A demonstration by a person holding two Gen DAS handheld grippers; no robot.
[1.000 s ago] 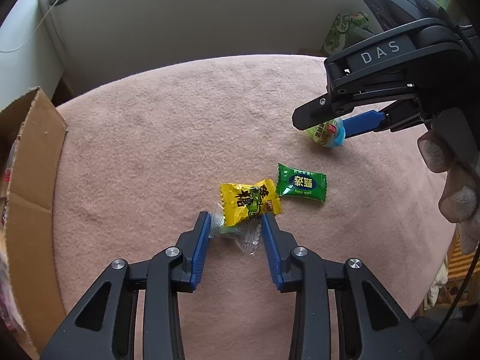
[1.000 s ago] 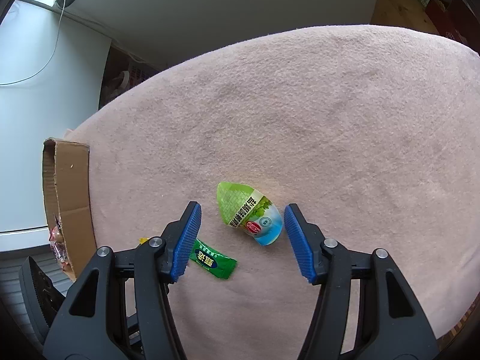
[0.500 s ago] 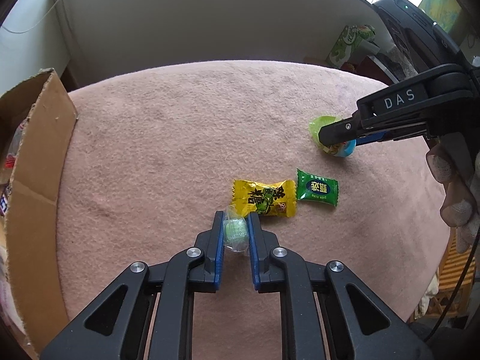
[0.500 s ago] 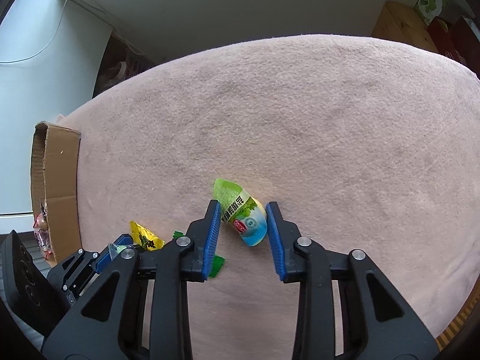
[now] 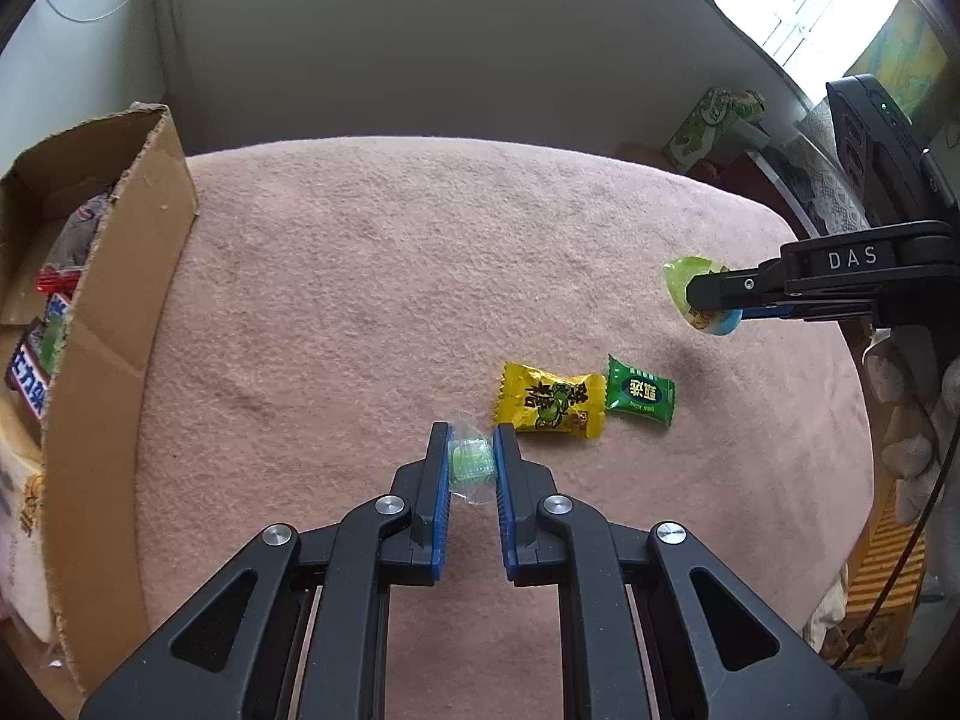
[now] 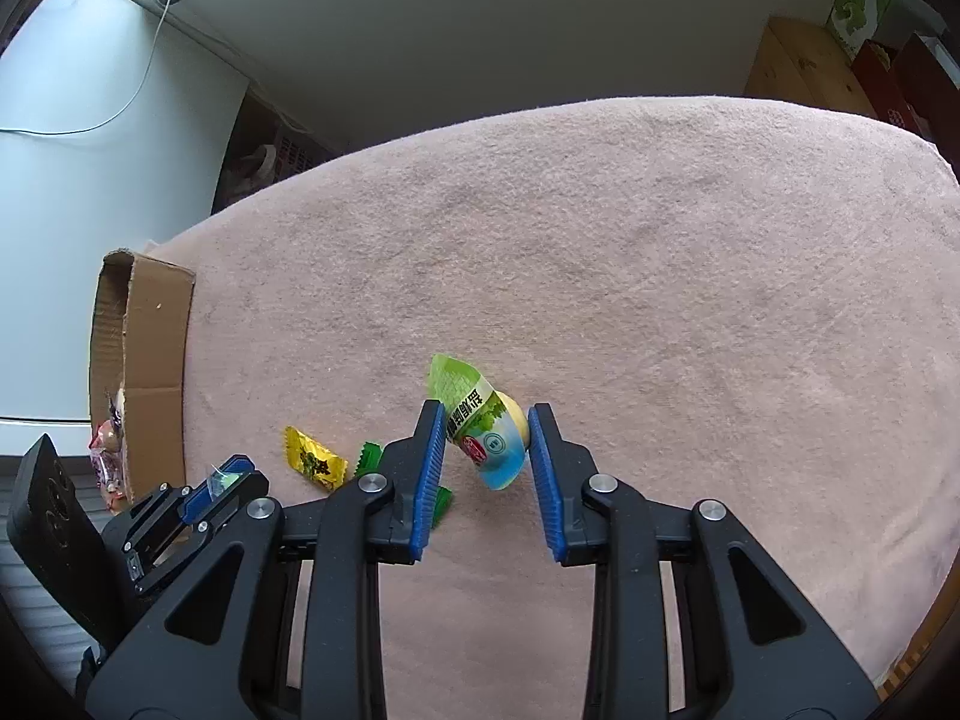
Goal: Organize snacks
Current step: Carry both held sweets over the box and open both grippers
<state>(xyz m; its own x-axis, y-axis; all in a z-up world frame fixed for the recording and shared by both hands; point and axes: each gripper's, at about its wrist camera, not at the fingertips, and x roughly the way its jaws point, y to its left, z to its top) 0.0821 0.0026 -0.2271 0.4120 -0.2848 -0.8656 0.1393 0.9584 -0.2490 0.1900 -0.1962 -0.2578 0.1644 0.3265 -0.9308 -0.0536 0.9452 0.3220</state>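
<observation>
Clear-wrapped candy (image 5: 472, 461) now pinched in left jaws, jelly cup (image 6: 487, 427) (green lid) clamped in right jaws

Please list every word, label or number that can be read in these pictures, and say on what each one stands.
"DAS": on the black body of the right tool.
Yellow candy wrapper: Chinese characters, too distorted to read.
Green candy wrapper: Chinese characters, blurred.
Jelly cup: Chinese label, too small.
Packets in the cardboard box: unreadable.

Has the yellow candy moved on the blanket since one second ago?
No. The yellow candy lies beside the green candy as before; only the camera shifted.
</observation>
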